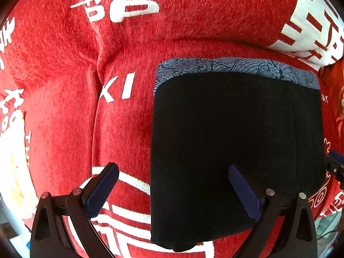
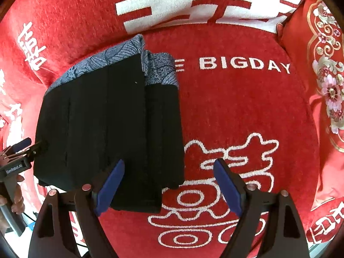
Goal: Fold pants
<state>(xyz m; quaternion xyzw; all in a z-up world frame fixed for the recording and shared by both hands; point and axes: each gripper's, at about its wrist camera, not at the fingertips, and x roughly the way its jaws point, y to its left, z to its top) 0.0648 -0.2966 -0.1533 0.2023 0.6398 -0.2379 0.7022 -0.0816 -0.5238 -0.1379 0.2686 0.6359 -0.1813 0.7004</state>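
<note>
The black pants [image 1: 236,150] lie folded into a compact rectangle on a red sofa cover, with a grey-blue patterned waistband [image 1: 236,66] along the far edge. They also show in the right wrist view [image 2: 107,124]. My left gripper [image 1: 172,191] is open and empty, its right finger over the fold's near part, its left finger over the red cover. My right gripper [image 2: 169,189] is open and empty, straddling the fold's near right corner. The left gripper's tip [image 2: 21,146] shows at the fold's left edge.
The red sofa cover [image 2: 236,107] has white characters and the words "BIGDAY". A red floral cushion [image 2: 326,86] stands at the right. A seam between cushions [image 1: 96,99] runs left of the pants. The backrest rises behind.
</note>
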